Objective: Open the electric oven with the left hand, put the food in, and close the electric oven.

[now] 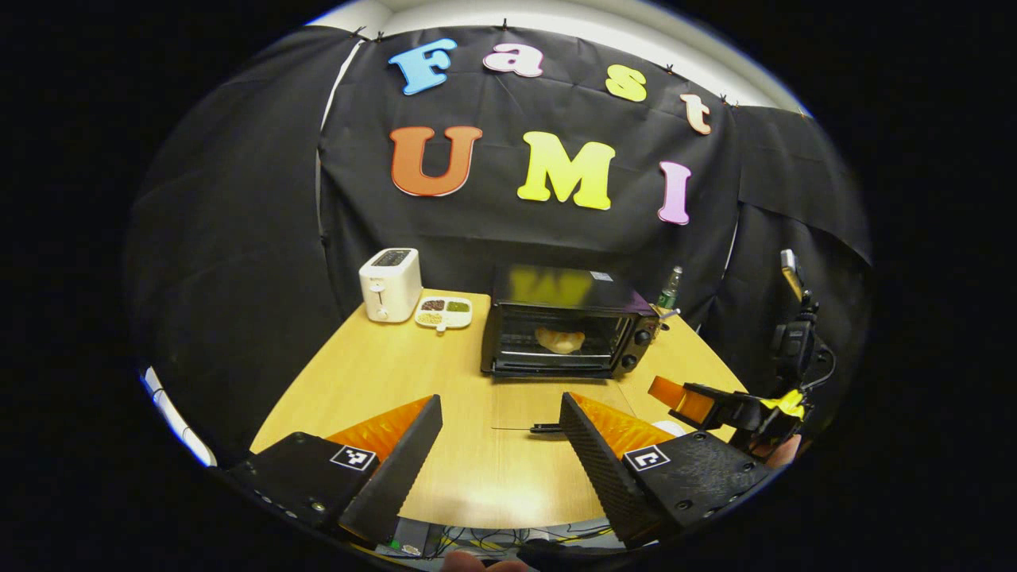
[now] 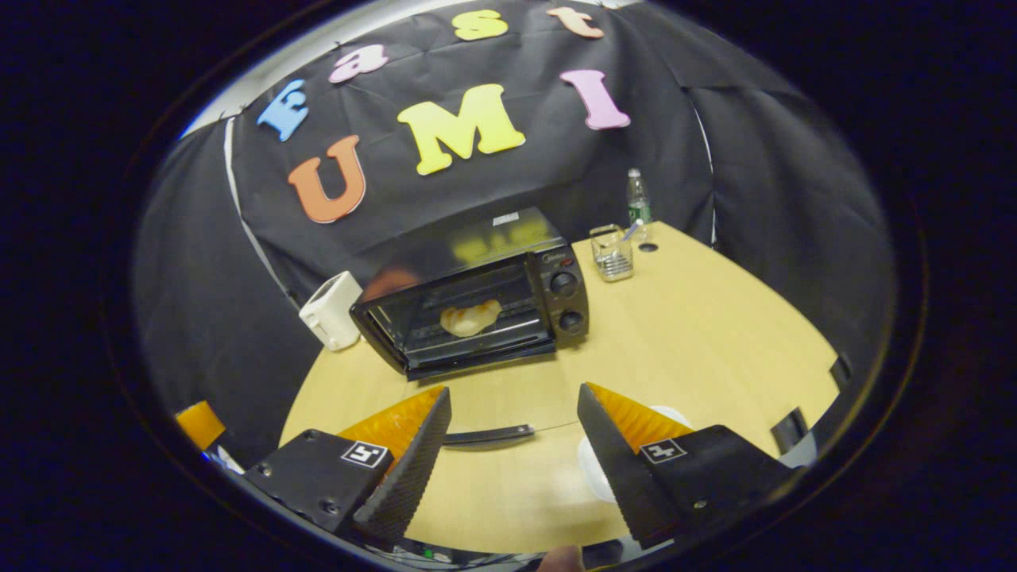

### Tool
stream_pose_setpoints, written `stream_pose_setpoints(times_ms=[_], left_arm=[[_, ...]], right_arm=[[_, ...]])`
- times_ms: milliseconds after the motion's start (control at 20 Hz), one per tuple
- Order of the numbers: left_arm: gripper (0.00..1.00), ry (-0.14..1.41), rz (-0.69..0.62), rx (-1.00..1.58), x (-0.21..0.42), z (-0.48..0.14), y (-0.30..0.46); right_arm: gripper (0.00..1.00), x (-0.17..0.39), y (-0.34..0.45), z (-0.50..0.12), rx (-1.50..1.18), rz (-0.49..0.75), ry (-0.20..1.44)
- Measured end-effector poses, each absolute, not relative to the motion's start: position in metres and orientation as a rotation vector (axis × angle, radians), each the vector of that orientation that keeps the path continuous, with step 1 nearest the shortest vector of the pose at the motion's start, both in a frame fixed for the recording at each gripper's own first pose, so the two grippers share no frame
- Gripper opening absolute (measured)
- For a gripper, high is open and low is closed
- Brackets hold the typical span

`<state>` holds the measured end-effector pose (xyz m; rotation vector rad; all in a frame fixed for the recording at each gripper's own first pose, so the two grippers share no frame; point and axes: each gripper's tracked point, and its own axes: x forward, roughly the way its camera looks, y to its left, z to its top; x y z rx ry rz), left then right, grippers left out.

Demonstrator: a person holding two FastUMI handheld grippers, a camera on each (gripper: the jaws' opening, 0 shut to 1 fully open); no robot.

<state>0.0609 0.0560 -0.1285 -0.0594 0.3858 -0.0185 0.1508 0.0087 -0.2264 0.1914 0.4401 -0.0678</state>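
The oven [image 1: 566, 332] is sitting toward the back of the table [image 1: 373, 373], its long axis running side to side, its glass front facing the grippers; the food [image 1: 559, 339] is lying inside on the rack, and the door appears to be up, though through the glass I cannot tell whether it is fully latched; judging from that, the task is looking close to finished, with at most a last push on the door left. From the oven, the left gripper [image 1: 500, 425] is hovering straight out in front of the door, well apart from it, jaws spread wide and holding nothing; the right gripper [image 2: 515, 425] is hanging out in front too, off toward the oven's knob [image 2: 562, 284] side, jaws likewise wide apart and empty. The left one is lying squarer to the door, so it seems the better placed. Beside the oven, on the side away from the knobs, a toaster [image 1: 389, 284] and a small dish [image 1: 443, 312] are standing; a bottle [image 2: 636, 199] and a glass [image 2: 612, 253] are standing beyond the knob end.
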Motion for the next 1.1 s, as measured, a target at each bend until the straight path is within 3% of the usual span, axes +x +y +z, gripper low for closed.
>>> stream_pose_setpoints(times_ms=[50,500,1100], left_arm=[[0.96,0.394,-0.031,-0.056,0.062,-0.135,0.049],[0.95,0.504,-0.132,-0.110,0.071,-0.218,-0.008],[0.95,0.583,-0.087,-0.065,0.138,-0.341,-0.044]], right_arm=[[0.96,0.140,0.002,-0.223,0.161,-0.075,0.439],[0.97,0.077,-0.044,-0.196,-0.038,-0.160,0.441],[1.00,0.042,-0.075,-0.182,-0.061,-0.235,0.475]])
